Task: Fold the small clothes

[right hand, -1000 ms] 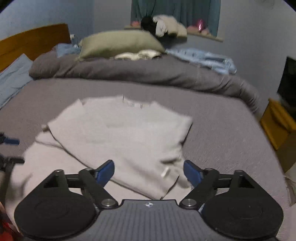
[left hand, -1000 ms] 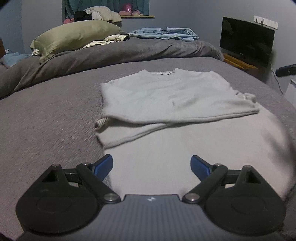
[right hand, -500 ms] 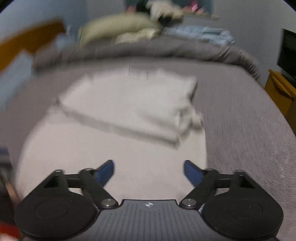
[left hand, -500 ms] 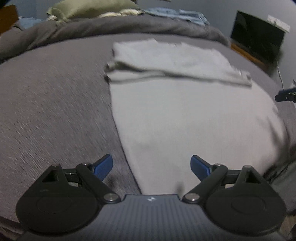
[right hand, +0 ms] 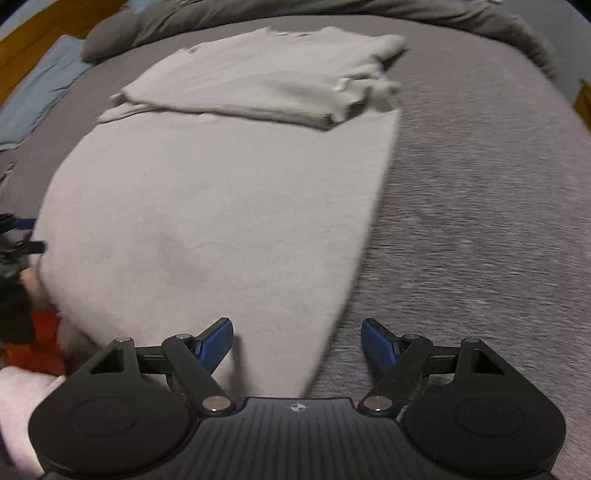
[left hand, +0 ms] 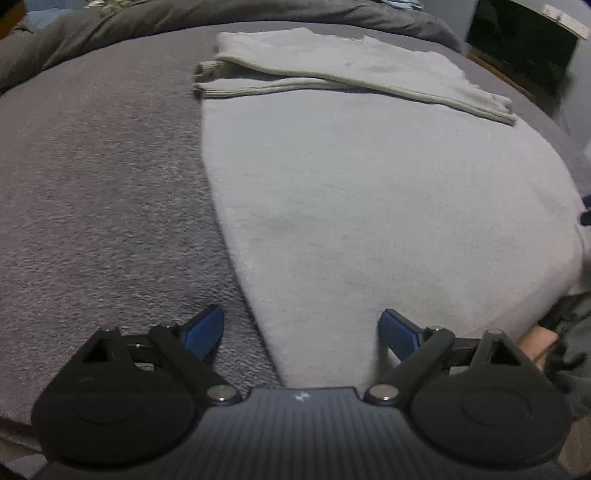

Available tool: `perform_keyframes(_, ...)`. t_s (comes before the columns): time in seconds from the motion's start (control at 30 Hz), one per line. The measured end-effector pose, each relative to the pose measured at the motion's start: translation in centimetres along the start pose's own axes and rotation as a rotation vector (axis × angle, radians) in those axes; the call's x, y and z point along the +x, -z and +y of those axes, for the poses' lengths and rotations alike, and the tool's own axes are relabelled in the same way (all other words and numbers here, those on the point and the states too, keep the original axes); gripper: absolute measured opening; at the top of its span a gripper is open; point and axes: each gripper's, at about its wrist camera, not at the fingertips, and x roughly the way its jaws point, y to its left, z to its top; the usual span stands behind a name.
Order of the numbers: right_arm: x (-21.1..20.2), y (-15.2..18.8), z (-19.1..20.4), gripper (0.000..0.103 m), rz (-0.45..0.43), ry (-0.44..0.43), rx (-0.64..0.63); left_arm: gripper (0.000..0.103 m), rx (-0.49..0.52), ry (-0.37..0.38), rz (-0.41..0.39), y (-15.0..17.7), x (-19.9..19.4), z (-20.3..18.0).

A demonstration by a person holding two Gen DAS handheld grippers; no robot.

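The sweater [left hand: 369, 206] lies flat on the bed [left hand: 99, 177], pale grey and fleecy, its far half folded over into a doubled band with a ribbed cuff [left hand: 207, 68] poking out at the left end. In the right wrist view the same fold shows as a thick stacked edge [right hand: 325, 120], blurred at its right end; a small neck tag [right hand: 291, 34] is there, but nothing on it can be read. The bed cover is a darker grey, nubbly knit.

The left gripper [left hand: 301, 328] hangs low over the sweater's near left edge, blue pads [left hand: 205, 328] spread wide with nothing between them. The right gripper [right hand: 297, 343] sits likewise at the near right edge, pads [right hand: 218, 341] wide apart, one over cloth, one over the bed. A small emblem marks each gripper body, not legible.

Beyond, a rolled grey duvet [left hand: 221, 14] is cut off at the top. A dark screen [left hand: 517, 44] stands at the far right. The headboard [right hand: 44, 33] is orange wood.
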Motion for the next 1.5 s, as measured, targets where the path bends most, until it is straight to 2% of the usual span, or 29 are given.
perform_keyframes(0.1,1.0,-0.3,0.7,0.080,0.024,0.021,-0.023,0.086,0.034,0.041,0.003,0.0,0.4,0.2)
perform_keyframes(0.2,1.3,-0.5,0.9,0.080,0.035,0.017,-0.023,0.080,0.003,0.103,0.001,0.0,0.4,0.7)
perform_keyframes(0.27,1.3,-0.6,0.9,0.080,0.037,0.017,-0.019,0.073,-0.037,0.142,0.001,-0.4,0.5,1.5)
perform_keyframes(0.33,1.3,-0.8,0.9,0.080,0.036,0.013,-0.015,0.059,-0.081,0.161,0.000,-0.6,0.4,2.7)
perform_keyframes(0.37,1.1,-0.6,0.7,0.080,0.035,0.008,-0.012,0.056,-0.113,0.180,-0.004,-0.7,0.3,3.4)
perform_keyframes(0.43,1.0,-0.6,0.4,0.075,0.036,0.008,-0.008,0.042,-0.181,0.211,-0.017,-0.8,0.2,4.7)
perform_keyframes(0.53,0.7,-0.7,-0.4,0.065,0.034,0.006,0.022,0.034,-0.275,0.257,-0.012,-0.9,0.5,6.4)
perform_keyframes(0.6,0.3,-0.7,-0.9,0.060,0.032,0.000,0.047,0.033,-0.287,0.273,0.000,-0.8,0.4,6.7)
perform_keyframes(0.73,0.0,-0.5,-1.9,0.056,0.044,-0.014,0.072,0.033,-0.190,0.265,0.020,-1.0,0.3,5.7)
perform_keyframes(0.8,0.2,-0.4,-2.2,0.055,0.057,-0.023,0.096,0.033,-0.149,0.243,0.011,-1.0,0.1,4.5)
perform_keyframes(0.9,0.4,-0.4,-1.9,0.054,0.067,-0.042,0.097,0.032,-0.116,0.267,-0.018,-1.2,-0.5,2.9)
perform_keyframes(0.97,0.3,-0.4,-1.7,0.043,0.075,-0.073,0.104,0.032,-0.106,0.262,-0.013,-1.2,-0.4,2.6)
perform_keyframes(1.03,0.3,-0.4,-1.7,0.032,0.086,-0.087,0.102,0.029,-0.138,0.278,0.012,-0.8,0.2,3.0)
perform_keyframes(1.1,0.5,-0.2,-1.6,0.028,0.110,-0.116,0.106,0.028,-0.180,0.302,0.029,-0.5,0.5,3.7)
perform_keyframes(1.23,1.4,0.2,-1.0,0.028,0.167,-0.156,0.102,0.028,-0.208,0.317,0.032,-0.2,0.8,4.6)
perform_keyframes(1.33,1.6,0.0,-0.7,0.029,0.157,-0.173,0.129,0.026,-0.254,0.346,0.006,0.0,0.1,5.0)
perform_keyframes(1.4,1.3,-0.2,-0.6,0.029,0.142,-0.194,0.141,0.026,-0.256,0.381,-0.042,-0.1,-0.9,4.9)
perform_keyframes(1.5,1.1,-0.2,-0.6,0.029,0.136,-0.211,0.143,0.026,-0.231,0.354,-0.014,-0.1,-0.6,4.7)
